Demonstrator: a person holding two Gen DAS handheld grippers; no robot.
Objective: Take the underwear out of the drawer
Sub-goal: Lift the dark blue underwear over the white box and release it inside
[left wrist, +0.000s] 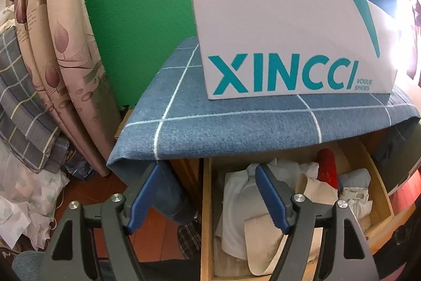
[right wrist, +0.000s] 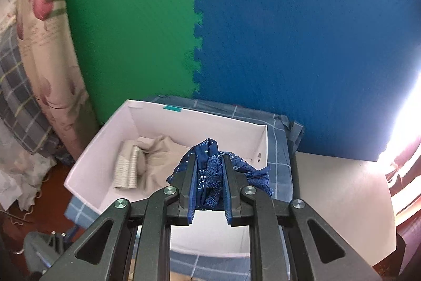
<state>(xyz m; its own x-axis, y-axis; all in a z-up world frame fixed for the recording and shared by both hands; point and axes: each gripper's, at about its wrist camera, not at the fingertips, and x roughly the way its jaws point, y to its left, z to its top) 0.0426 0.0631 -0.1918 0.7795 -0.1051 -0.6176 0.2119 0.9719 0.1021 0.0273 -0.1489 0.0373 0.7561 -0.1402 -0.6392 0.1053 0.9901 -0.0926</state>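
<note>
Black linkage arms of the right gripper (right wrist: 210, 175) fill the bottom of its view, and its blue ribbed pads are clamped together on a bunched piece of dark blue lace underwear (right wrist: 210, 170), a thin, openwork, crumpled fabric that spills out above and to the right of the jaws. It hangs above the open white cardboard shoe box (right wrist: 86, 167), whose smooth stiff walls hold beige folded cloth (right wrist: 158, 157) and a ribbed pale knit piece (right wrist: 126, 170). As I judge it, the main risk is that the lace snags on a pad's ridges when let go, so it clings and drags out again; a loose tail could also drape over the box's near wall and slide down onto the blue checked cloth (left wrist: 236, 123) that covers the worktop. That cloth looks soft and felt-like, with white grid lines, and it overhangs the open light wooden drawer (left wrist: 208, 215); a careless reach could catch its edge and tug the box, printed with teal letters, askew. The left gripper (left wrist: 208, 196) waits over the drawer's left edge with its jaws standing well apart and nothing between them. Inside the drawer lie rumpled white and cream garments (left wrist: 244, 202), soft and layered, beside a smooth red cylindrical object (left wrist: 327, 167); a grab there may lift several pieces at once.
</note>
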